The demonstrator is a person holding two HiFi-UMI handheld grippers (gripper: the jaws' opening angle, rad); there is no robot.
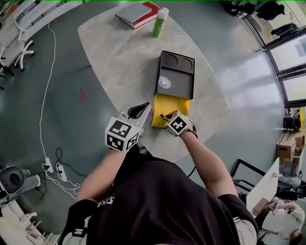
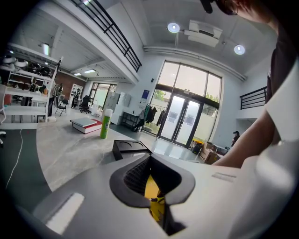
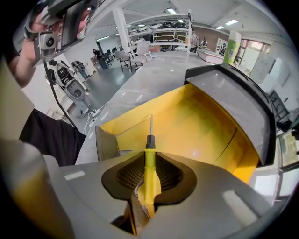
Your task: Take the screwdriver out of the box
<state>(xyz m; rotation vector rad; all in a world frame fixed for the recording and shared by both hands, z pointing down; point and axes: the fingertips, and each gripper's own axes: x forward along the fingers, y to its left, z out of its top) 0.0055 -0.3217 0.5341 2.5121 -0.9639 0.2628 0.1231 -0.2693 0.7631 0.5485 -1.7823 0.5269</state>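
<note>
A box with a yellow inside (image 1: 173, 103) and a black lid (image 1: 175, 75) swung back lies open on the pale table (image 1: 119, 52). My right gripper (image 1: 166, 116) points steeply down into the box's near end. It is shut on the yellow-handled screwdriver (image 3: 149, 161), whose handle sits between the pads and whose black collar and metal shaft (image 3: 151, 125) stick out over the yellow floor (image 3: 201, 121). My left gripper (image 1: 146, 104) hovers beside the box's near left corner, jaws together and empty. Between its jaws a strip of the yellow box (image 2: 152, 187) shows.
A green bottle (image 1: 160, 22) and a red and grey book (image 1: 136, 13) stand at the table's far end. The table's near edge runs just under my grippers. White cables and power strips (image 1: 55, 168) lie on the floor at the left.
</note>
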